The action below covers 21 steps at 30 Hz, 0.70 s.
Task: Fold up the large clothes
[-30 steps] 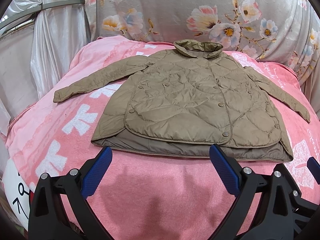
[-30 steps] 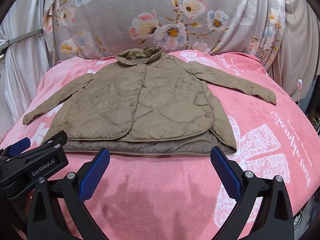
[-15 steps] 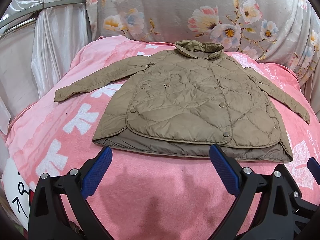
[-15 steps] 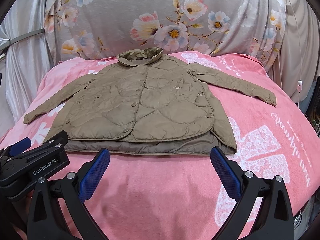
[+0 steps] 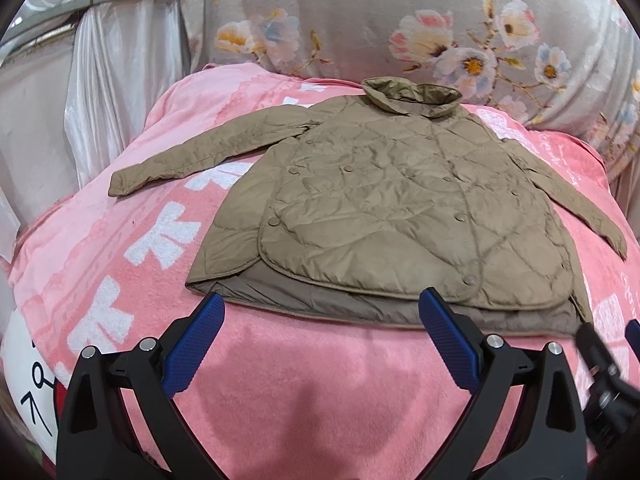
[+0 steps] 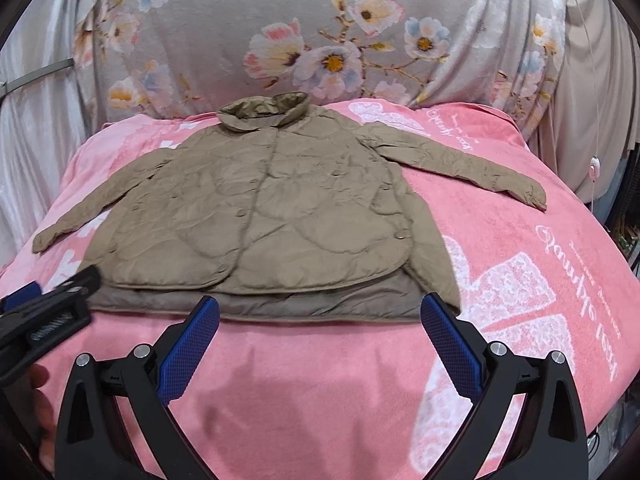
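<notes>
An olive-tan quilted jacket lies flat and buttoned on a pink blanket, collar at the far side, both sleeves spread outward; it also shows in the right wrist view. My left gripper is open and empty, its blue-padded fingers just short of the jacket's near hem. My right gripper is open and empty, also just short of the hem, toward its right half. The left gripper's body shows at the left edge of the right wrist view.
The pink blanket with white bow prints covers a raised bed-like surface. A grey floral cloth hangs behind it. Pale curtains stand at the left. A white cord with a switch hangs at the right.
Both grippers have moved slightly forward toward the jacket's near hem. Both stay open. The jacket has not moved.
</notes>
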Each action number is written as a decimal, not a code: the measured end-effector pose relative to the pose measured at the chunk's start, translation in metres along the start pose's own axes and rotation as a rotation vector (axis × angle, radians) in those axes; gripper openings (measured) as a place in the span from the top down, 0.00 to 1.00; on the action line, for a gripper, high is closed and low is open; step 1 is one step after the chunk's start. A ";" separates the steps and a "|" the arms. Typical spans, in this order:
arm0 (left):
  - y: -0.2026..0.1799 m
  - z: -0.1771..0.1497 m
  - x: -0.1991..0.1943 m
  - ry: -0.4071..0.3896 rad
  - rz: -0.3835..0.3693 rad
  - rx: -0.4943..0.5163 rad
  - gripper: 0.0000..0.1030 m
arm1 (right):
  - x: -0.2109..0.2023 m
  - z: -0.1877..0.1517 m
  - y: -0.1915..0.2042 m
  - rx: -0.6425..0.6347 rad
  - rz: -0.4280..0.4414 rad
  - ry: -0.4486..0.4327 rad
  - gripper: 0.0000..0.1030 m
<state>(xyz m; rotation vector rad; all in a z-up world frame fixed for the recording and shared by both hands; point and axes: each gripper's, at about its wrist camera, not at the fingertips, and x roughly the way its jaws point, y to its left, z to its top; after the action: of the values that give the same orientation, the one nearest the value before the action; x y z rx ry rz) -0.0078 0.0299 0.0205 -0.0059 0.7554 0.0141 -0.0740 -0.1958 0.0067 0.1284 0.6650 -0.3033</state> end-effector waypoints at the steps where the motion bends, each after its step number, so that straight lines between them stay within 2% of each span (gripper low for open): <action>1: 0.003 0.003 0.004 0.001 -0.003 -0.010 0.07 | 0.006 0.005 -0.009 0.015 -0.016 0.005 0.05; 4: 0.008 0.010 0.017 -0.008 -0.001 -0.021 0.07 | 0.028 0.020 -0.048 0.096 -0.035 0.035 0.05; 8: 0.010 0.024 0.040 -0.016 0.000 -0.002 0.07 | 0.064 0.047 -0.123 0.272 -0.013 0.057 0.05; 11: 0.016 0.038 0.056 -0.032 0.005 -0.025 0.07 | 0.093 0.067 -0.177 0.379 -0.022 0.060 0.05; 16: 0.025 0.062 0.078 -0.095 0.134 -0.059 0.07 | 0.153 0.097 -0.262 0.543 -0.113 0.054 0.05; 21: 0.030 0.081 0.098 -0.125 0.159 -0.067 0.07 | 0.213 0.112 -0.314 0.658 -0.110 0.066 0.05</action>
<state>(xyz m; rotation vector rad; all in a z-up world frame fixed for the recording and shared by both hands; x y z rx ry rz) 0.1186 0.0614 0.0122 -0.0083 0.6290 0.1893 0.0506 -0.5676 -0.0456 0.7339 0.6184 -0.6194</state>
